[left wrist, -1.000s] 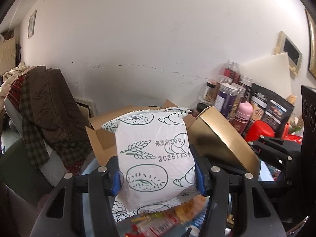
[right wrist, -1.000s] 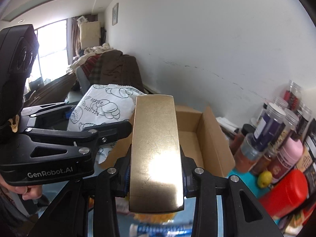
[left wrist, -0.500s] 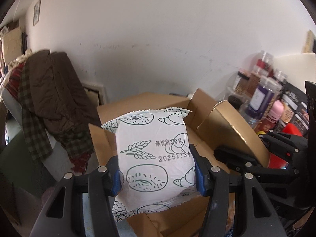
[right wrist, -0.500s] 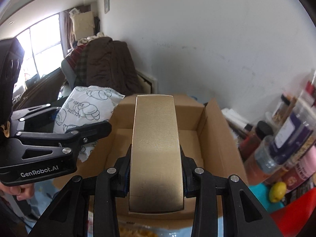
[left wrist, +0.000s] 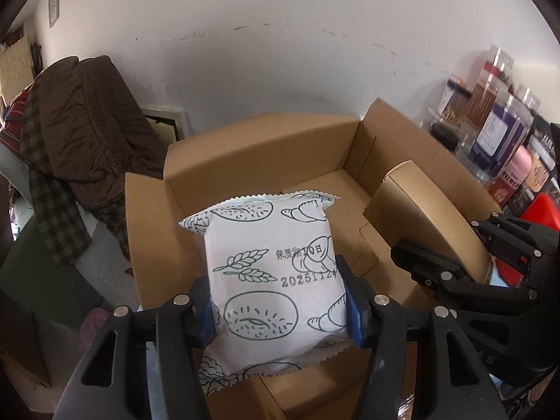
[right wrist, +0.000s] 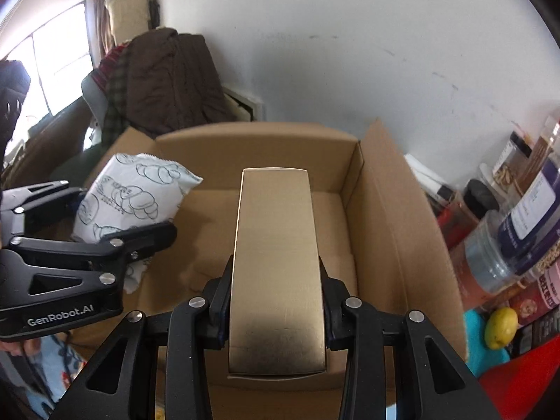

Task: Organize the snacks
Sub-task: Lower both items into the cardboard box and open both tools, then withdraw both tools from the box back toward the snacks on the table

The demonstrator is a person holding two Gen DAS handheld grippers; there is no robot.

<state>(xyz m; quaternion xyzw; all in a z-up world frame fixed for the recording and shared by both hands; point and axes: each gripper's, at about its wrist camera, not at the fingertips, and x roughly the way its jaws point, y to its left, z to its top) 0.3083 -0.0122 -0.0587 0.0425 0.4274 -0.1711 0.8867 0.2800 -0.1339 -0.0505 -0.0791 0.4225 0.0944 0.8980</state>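
Carrying both snacks over the open cardboard box (left wrist: pixel 266 147), the left tongs (left wrist: pixel 280 301) clamp a white bread packet (left wrist: pixel 276 262) at six o'clock; the right tongs (right wrist: pixel 276 309) pinch a gold carton (right wrist: pixel 276 266) at three. Next likely: lowering inside, then releasing.

A brown quilted jacket (left wrist: pixel 87 122) hangs over a chair at nine o'clock in the left wrist view, with a green checked garment (left wrist: pixel 52 210) draped under it and a red striped cloth (left wrist: pixel 12 119) behind. A small framed picture (left wrist: pixel 53 6) sits high on the white wall (left wrist: pixel 280 52) at ten o'clock. In the right wrist view a bright window (right wrist: pixel 59 59) fills ten o'clock, clear jars (right wrist: pixel 525 210) crowd three o'clock, a yellow lemon (right wrist: pixel 501 327) lies at four o'clock on a teal surface (right wrist: pixel 484 353), just beside a red container (right wrist: pixel 525 385)
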